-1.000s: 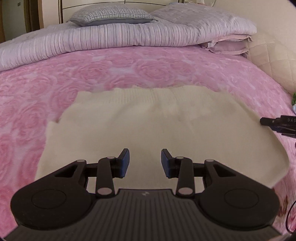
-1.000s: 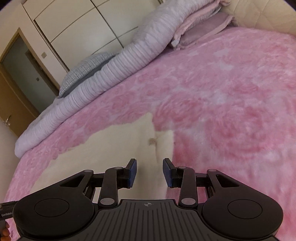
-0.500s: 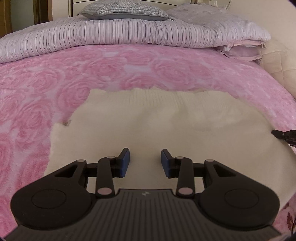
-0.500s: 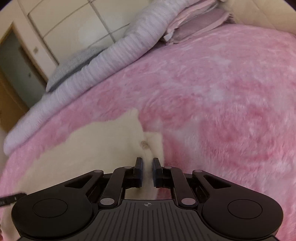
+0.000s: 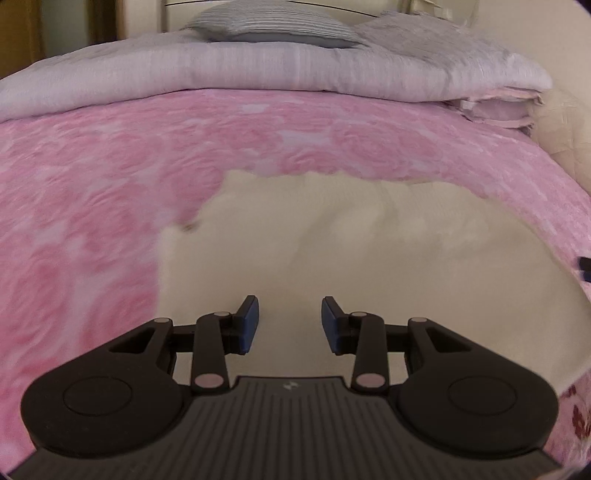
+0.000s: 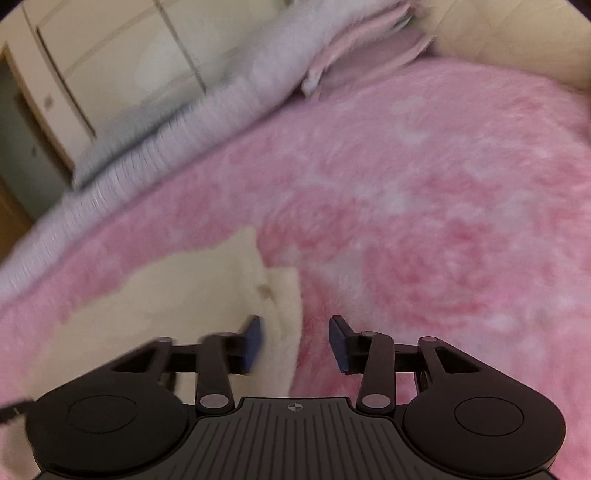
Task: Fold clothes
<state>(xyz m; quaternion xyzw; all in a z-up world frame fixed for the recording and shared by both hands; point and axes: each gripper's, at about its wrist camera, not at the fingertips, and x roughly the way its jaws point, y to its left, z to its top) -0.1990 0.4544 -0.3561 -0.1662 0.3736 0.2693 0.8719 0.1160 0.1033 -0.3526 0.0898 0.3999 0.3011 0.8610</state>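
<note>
The fingers of the left gripper are standing apart with nothing between them, hovering over the near part of a cream garment. In the left wrist view the garment is lying flat on the pink rose-patterned blanket of the bed, its long axis running across the picture from left to right, and its far edge is facing the striped folded quilt at the head of the bed. A small brown mark is showing at the garment's far left corner. A grey pillow is sitting on top of the quilt. At the right edge of this view a dark tip of the other tool is just peeking in, too small to make out.

In the right wrist view the fingers of the right gripper are also standing apart and holding nothing; the left one is blurred. They are straddling the garment's right edge: cream fabric is lying under the left finger, pink blanket under the right. Here the garment is stretching away toward the lower left. The quilt and a pale wardrobe are blurring behind.
</note>
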